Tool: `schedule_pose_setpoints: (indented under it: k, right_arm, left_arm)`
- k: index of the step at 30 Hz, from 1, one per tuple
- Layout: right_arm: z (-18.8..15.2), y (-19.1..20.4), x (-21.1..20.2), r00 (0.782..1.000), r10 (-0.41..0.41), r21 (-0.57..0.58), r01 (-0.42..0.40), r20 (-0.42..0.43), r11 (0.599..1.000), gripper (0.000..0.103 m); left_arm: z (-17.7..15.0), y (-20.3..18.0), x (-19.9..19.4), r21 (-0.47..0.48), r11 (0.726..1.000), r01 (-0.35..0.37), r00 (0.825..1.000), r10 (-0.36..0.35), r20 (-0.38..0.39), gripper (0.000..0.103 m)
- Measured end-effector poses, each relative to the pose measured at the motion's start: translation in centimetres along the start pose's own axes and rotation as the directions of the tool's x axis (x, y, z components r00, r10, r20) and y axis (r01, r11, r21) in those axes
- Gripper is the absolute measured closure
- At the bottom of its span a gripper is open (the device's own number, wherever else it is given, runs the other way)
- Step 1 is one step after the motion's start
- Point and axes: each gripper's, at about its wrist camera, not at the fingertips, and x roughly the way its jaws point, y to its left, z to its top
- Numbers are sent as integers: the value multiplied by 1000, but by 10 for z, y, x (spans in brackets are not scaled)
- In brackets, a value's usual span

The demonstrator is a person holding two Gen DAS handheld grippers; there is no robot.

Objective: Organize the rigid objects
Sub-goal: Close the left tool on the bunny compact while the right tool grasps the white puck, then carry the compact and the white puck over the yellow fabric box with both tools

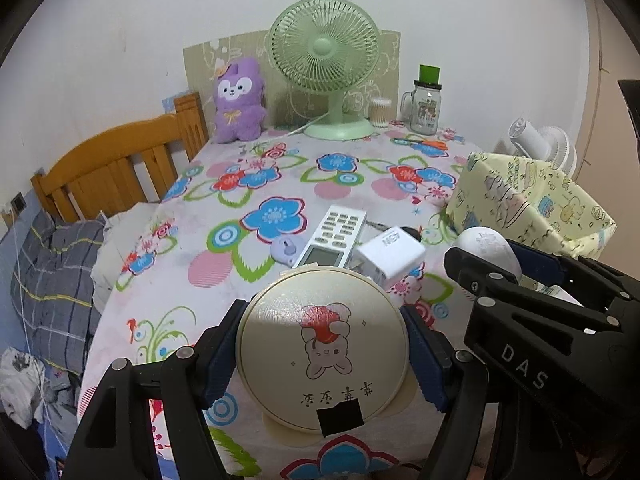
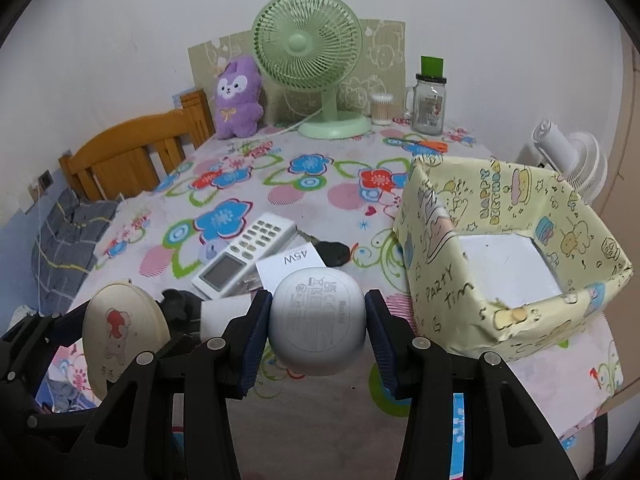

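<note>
My left gripper (image 1: 322, 350) is shut on a round cream compact mirror (image 1: 322, 350) with a bunny print, held above the near table edge. To its right my right gripper (image 2: 318, 330) is shut on a white oval earbud case (image 2: 318, 328), also lifted off the cloth; the case (image 1: 490, 248) shows in the left wrist view between the right gripper's blue pads. On the flowered cloth behind them lie a white remote control (image 2: 246, 254), a white charger block (image 1: 390, 254), a small lilac item (image 1: 286, 250) and a black key fob (image 2: 334, 254). The paper-wrapped box (image 2: 508, 312) stands open to the right.
At the table's back stand a green desk fan (image 2: 310, 56), a purple plush toy (image 2: 236, 98), a cotton-swab tub (image 2: 380, 110) and a glass mug jar (image 2: 428, 108). A wooden bed frame (image 2: 128, 160) and bedding lie left. A white fan (image 2: 568, 156) sits behind the box.
</note>
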Motion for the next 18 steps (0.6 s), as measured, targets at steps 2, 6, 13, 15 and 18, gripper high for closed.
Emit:
schedule_pose_setpoints:
  k: [2,6,13,15,18]
  right_arm:
    - [3,-1,-4,1000,1,0,-1,2,1000,53]
    - [9,-4,-12,1000,2,-8,-1,10,1000,53]
    - [23,-14,-30,999,-8,-15,9,51,1000,53]
    - [25,-17,-34,998,-8,-10,8,59,1000,53]
    - [30,-21,-38,998,-3,-12,4,64,1000,53]
  left_arm:
    - [3,-2,-3,-2,1000,-1,1000,1,0,27]
    - [8,-7,-11,-6,1000,-10,1000,10,13,26]
    - [23,-17,-24,-3,1000,-8,999,8,36,26]
    - [27,-21,-26,4,1000,-4,999,4,36,26]
    - [34,-26,-28,12,1000,-4,999,3,35,26]
